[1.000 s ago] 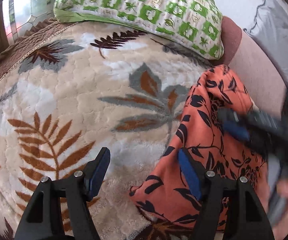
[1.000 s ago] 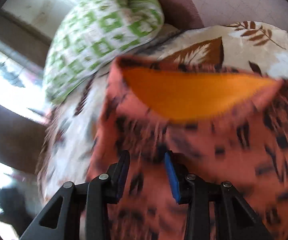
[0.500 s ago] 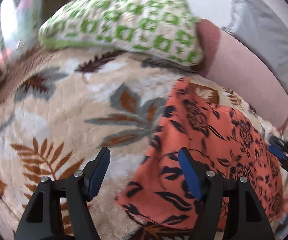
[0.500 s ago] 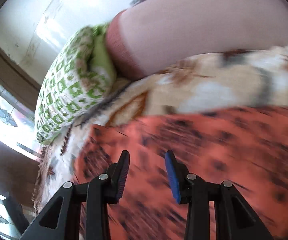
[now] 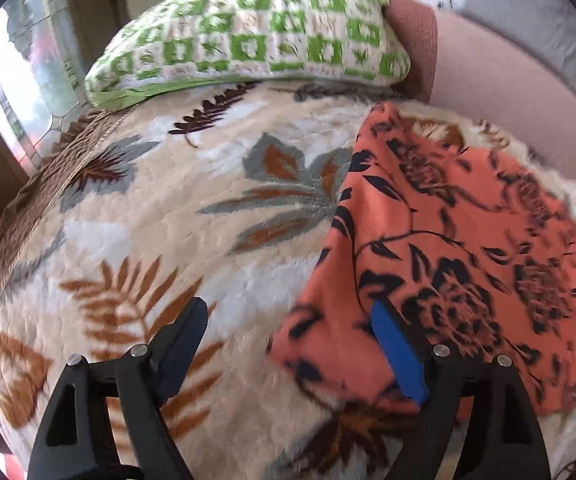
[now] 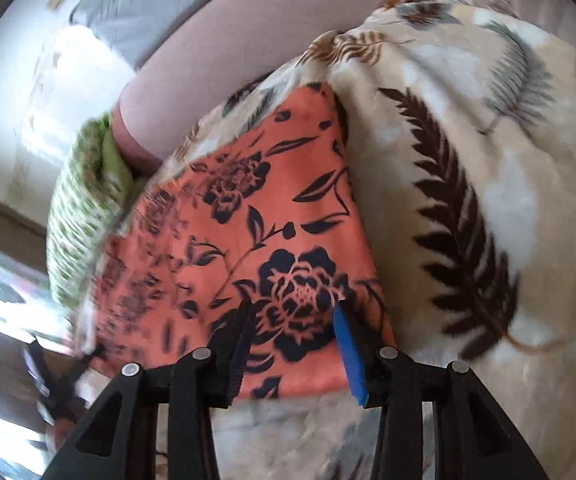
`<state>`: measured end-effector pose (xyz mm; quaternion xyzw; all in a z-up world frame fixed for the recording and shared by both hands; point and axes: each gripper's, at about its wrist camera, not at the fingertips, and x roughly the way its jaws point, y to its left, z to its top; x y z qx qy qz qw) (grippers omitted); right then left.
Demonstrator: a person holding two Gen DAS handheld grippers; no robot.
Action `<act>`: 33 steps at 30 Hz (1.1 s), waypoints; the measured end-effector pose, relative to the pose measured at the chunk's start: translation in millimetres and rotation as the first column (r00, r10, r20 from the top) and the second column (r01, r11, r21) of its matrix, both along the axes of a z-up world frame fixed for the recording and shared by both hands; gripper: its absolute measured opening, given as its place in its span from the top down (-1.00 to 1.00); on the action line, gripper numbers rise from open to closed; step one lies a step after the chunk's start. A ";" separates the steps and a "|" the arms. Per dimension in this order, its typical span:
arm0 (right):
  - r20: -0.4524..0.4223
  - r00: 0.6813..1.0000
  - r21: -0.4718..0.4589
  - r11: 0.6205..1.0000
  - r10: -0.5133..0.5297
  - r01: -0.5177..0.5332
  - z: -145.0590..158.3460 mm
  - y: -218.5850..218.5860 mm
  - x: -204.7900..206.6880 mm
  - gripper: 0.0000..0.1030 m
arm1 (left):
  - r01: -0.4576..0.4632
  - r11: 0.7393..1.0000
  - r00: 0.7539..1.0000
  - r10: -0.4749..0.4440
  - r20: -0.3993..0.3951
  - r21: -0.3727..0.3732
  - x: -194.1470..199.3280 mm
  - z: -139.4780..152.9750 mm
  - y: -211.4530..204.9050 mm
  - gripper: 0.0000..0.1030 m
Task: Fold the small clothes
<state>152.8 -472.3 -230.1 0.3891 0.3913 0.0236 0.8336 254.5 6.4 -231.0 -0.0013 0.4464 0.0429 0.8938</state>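
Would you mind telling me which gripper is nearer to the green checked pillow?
Probably the left. The left gripper hangs open over the blanket at the orange garment's near corner, facing the pillow. The right gripper, open above the garment, sees the pillow off to one side.

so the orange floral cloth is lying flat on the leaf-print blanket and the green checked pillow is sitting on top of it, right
Not quite. The orange floral cloth does lie flat on the leaf-print blanket, but the green checked pillow is not on top of it. The left wrist view shows the pillow resting on the blanket further back, apart from the cloth, with bare blanket between them.
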 end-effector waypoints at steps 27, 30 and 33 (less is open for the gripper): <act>0.015 0.995 0.409 0.909 -0.096 0.081 -63.5 13.6 -16.2 -0.38 | -0.027 0.793 1.000 0.023 -0.013 -0.609 -11.0 -30.9 -14.7 -0.84; 0.026 0.990 0.424 0.898 -0.140 0.116 -65.7 7.4 -8.3 -0.38 | -0.009 0.771 0.999 0.033 0.026 -0.637 -6.7 -32.0 -10.9 -0.82; 0.025 0.980 0.452 0.877 -0.196 0.164 -69.3 1.5 2.2 -0.38 | 0.000 0.783 0.998 0.041 0.052 -0.622 -2.5 -33.2 -13.4 -0.54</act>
